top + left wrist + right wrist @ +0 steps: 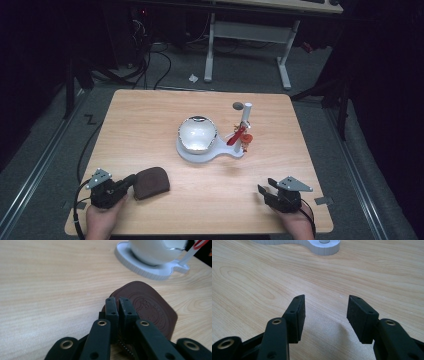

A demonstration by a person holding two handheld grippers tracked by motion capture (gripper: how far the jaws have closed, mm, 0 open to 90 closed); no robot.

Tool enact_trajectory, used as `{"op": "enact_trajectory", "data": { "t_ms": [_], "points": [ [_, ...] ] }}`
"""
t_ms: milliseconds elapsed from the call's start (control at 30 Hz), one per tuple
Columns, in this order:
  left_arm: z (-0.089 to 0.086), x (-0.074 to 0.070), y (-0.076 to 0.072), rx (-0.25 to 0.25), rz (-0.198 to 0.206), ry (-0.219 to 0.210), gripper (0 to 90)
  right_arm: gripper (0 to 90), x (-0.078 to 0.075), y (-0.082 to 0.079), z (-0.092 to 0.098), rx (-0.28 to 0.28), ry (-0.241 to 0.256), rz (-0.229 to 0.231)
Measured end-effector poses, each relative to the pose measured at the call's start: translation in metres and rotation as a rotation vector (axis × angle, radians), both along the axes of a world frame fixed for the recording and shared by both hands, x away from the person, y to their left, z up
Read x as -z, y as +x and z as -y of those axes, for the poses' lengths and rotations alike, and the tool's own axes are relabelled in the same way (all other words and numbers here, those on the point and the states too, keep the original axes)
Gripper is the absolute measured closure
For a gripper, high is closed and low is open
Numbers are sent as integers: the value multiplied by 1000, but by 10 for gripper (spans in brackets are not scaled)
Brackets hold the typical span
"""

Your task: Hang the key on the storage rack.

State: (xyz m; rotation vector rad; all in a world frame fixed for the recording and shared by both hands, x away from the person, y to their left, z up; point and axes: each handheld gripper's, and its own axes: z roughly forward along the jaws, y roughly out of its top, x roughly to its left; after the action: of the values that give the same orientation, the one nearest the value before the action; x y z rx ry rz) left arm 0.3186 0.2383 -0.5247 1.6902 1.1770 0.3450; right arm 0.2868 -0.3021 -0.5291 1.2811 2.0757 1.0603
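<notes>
— Brown leather, embossed with a round emblem: is that a coin pouch (147, 308) at the near left of the bench (150, 115)?

— It is a small brown pouch, lying flat on the pale wood. The left tongs (118, 305) are clenched on its near edge, the jaws pressed almost together with the pouch's rim and a strip of zipper teeth between them. From the high view, the left tongs (131, 179) meet the pouch (151, 182) at its left end, a hand (102, 220) behind them.

— And the other side?

— The right tongs (325, 306) sit released, jaws wide apart over bare wood, grasping nothing. In the high view they (263, 189) rest at the near right of the bench, well apart from the pouch.

— What stands at the centre?

— A white base (200, 154) carrying a glossy white bowl (197, 134), with a white upright post (245, 117) beside it and a red piece (236, 136) leaning at the post. The base's ribbed edge (140, 266) lies beyond the pouch in the left gripper view.
</notes>
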Motion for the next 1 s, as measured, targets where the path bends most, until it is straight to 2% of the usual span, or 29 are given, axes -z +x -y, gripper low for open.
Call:
{"op": "enact_trajectory", "data": {
  "t_ms": [133, 333, 500, 600, 1000],
  "points": [
    [3, -11, -5, 9, 42, -2, 872, 498, 0, -2, 0, -3, -3, 13],
    [4, -22, -12, -10, 103, 1, 872, 498, -1, -2, 2, 0, 5, 22],
    [2, -27, -14, -22, 132, 10, 874, 499, -3, -2, 1, 4, 5, 31],
    [1, -30, -15, -21, 144, -5, 875, 499, -3, -2, 0, 10, 9, 35],
    [12, -40, -13, -9, 190, 6, 876, 499, -3, -3, 3, 26, 2, 48]
  ]
}}
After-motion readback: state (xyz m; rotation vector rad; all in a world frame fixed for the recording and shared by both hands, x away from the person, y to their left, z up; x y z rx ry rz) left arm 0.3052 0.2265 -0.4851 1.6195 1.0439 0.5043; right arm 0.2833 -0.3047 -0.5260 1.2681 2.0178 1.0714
